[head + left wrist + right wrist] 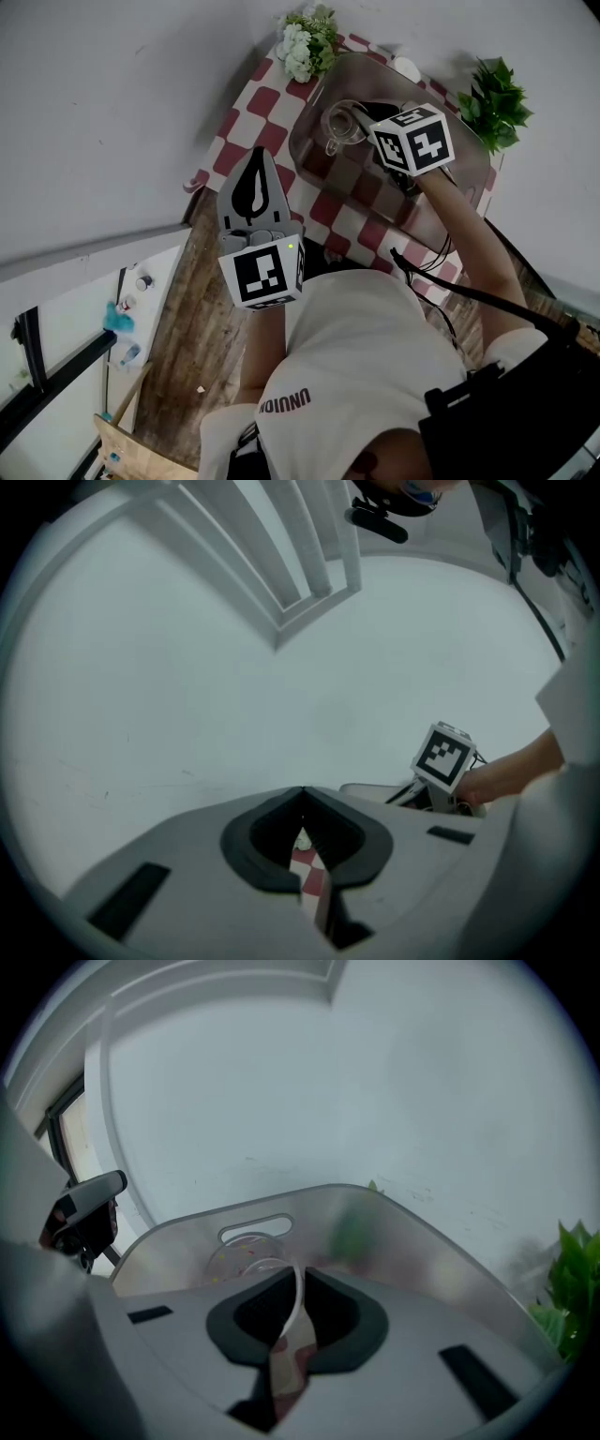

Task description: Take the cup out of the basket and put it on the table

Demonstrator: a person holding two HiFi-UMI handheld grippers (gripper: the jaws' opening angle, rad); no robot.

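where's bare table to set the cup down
Bare checkered cloth left of the basket, between the white flowers and the left gripper; also the strip along its near side. Crowded: the far edge, with flowers and green plant.

White shirt [356, 337]: one line of dark capitals near its lower edge, seen inverted, roughly "UNIUNN", reading uncertain | left gripper [255, 155], left cube [262, 274]: black-and-white square marker, no letters | right gripper [298, 1288], right cube [412, 139]: same kind of marker, no letters
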